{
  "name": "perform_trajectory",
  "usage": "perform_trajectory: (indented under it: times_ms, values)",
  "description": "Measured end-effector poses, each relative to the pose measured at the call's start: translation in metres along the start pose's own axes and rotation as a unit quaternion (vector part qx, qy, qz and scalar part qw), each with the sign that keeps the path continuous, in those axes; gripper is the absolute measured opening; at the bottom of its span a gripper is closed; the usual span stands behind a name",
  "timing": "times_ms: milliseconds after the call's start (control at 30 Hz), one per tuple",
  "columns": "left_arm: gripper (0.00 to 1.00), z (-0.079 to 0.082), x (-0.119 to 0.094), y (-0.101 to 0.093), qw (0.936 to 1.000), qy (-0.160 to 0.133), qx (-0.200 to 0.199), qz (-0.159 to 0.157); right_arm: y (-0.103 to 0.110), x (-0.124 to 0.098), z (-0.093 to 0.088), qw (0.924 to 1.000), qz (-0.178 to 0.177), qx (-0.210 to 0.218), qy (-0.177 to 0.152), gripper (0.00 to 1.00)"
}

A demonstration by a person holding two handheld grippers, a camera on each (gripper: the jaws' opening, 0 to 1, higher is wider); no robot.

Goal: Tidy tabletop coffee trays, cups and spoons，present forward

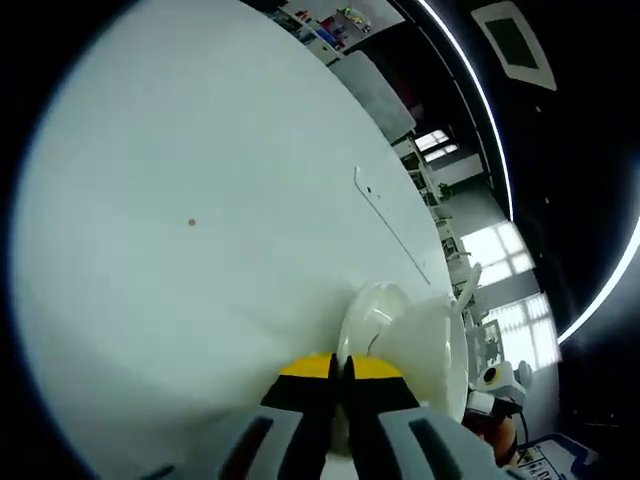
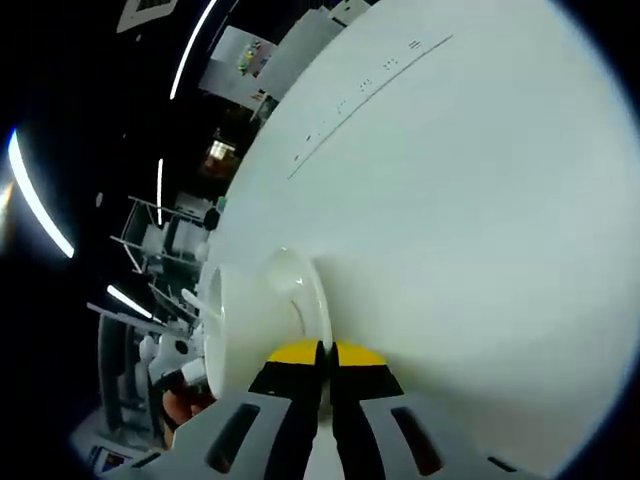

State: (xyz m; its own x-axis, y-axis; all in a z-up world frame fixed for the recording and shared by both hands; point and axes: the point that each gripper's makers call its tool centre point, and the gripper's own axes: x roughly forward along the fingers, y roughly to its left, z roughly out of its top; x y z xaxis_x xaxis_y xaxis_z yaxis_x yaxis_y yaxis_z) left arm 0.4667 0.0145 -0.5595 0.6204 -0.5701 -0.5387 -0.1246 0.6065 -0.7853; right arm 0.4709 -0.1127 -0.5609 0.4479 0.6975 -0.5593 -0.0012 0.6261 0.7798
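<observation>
Two hand-held grippers, left [image 1: 341,372] and right [image 2: 326,358], each clamp opposite rim edges of one saucer [image 1: 362,318] bearing a cup [image 1: 425,340], held just ahead of their jaws above the white bench [image 1: 200,200]; presenting appears under way, with placement pending.

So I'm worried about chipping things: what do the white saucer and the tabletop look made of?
The saucer looks like glazed ceramic or porcelain: white, glossy, with sharp highlights on its rim, though hard plastic can't be ruled out. Both tongs, left and right, are shut on its rim. The tabletop looks like a smooth matte white laminate or painted board, with soft, even reflections.
</observation>
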Motion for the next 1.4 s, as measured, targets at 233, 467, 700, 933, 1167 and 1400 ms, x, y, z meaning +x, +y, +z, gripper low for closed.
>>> perform_trajectory:
  times_ms: [233, 467, 700, 933, 1167, 1400]
  values:
    - [0.06, -0.004, 0.001, 0.003, 0.9998, -0.015, -0.013, 0.003, 0.001, 0.002, -0.007, 1.0000, -0.001, 0.003, -0.004, 0.04]
    - [0.08, 0.001, 0.002, 0.002, 0.9980, -0.056, 0.027, -0.011, -0.002, 0.008, 0.001, 0.9969, -0.008, -0.059, -0.052, 0.07]
    - [0.09, 0.017, -0.008, 0.006, 0.9847, -0.107, 0.137, 0.009, 0.005, -0.004, 0.001, 0.9804, -0.031, -0.169, -0.096, 0.20]
    - [0.10, 0.035, -0.033, 0.007, 0.9368, -0.176, 0.296, 0.062, 0.007, -0.036, 0.003, 0.9428, -0.093, -0.281, -0.153, 0.26]
    - [0.19, 0.043, -0.063, -0.003, 0.8849, -0.244, 0.390, 0.075, 0.015, -0.070, 0.010, 0.9178, -0.107, -0.322, -0.207, 0.26]
    - [0.20, 0.039, -0.097, -0.005, 0.8408, -0.278, 0.455, 0.094, 0.026, -0.113, 0.010, 0.8684, -0.118, -0.397, -0.273, 0.26]
